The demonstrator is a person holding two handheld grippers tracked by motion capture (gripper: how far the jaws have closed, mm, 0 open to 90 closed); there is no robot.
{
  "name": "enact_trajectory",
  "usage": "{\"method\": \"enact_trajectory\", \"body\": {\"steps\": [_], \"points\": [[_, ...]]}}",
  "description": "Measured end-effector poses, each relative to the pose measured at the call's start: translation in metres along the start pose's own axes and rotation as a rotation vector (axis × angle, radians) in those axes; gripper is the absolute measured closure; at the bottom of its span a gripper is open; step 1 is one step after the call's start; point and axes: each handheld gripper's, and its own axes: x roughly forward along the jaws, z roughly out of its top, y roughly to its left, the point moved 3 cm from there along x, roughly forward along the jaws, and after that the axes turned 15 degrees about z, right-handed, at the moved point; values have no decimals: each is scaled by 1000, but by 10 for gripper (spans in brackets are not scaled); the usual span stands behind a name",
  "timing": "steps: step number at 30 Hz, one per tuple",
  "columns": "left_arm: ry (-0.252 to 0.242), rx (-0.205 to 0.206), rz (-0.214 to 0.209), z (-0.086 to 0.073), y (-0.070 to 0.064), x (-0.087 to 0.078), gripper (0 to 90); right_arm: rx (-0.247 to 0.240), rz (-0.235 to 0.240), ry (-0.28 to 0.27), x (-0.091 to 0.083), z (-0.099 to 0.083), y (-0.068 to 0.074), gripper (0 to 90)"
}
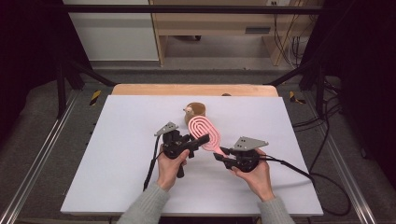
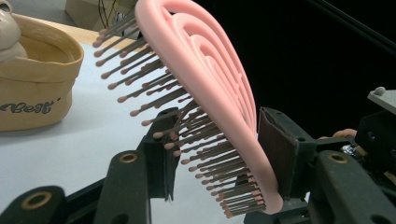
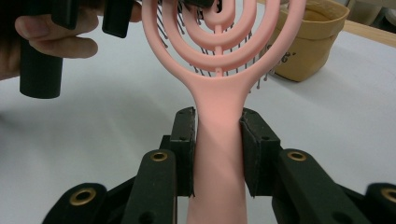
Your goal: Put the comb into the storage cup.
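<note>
Fingers (image 3: 254, 154) of the right gripper (image 3: 218, 154) pinch the pink brush (image 3: 219, 140) handle; the left gripper (image 2: 219, 154) squeezes its head near the bag (image 1: 196, 110).

Grey knit sleeves (image 1: 144, 207); black grippers with brass-ringed screw holes, grey triangular plates, black cables.

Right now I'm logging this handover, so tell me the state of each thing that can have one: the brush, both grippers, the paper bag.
pink hairbrush: lifted off the table, bristles facing down, held at both ends.
right gripper: shut on the brush handle.
left gripper: jaws either side of the brush head; one pad at its back, the other among the bristles.
tan paper bag: upright, open at the top, a small figure inside.
</note>
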Motion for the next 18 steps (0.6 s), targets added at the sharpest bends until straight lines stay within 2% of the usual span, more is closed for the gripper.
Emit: {"method": "enact_trajectory", "body": {"steps": [6, 18], "points": [[-4, -5, -13, 0, -2, -2, 546, -8, -2, 4, 1, -1, 0, 695], [-12, 28, -33, 0, -11, -4, 599, -12, 1, 19, 3, -2, 0, 698]]}}
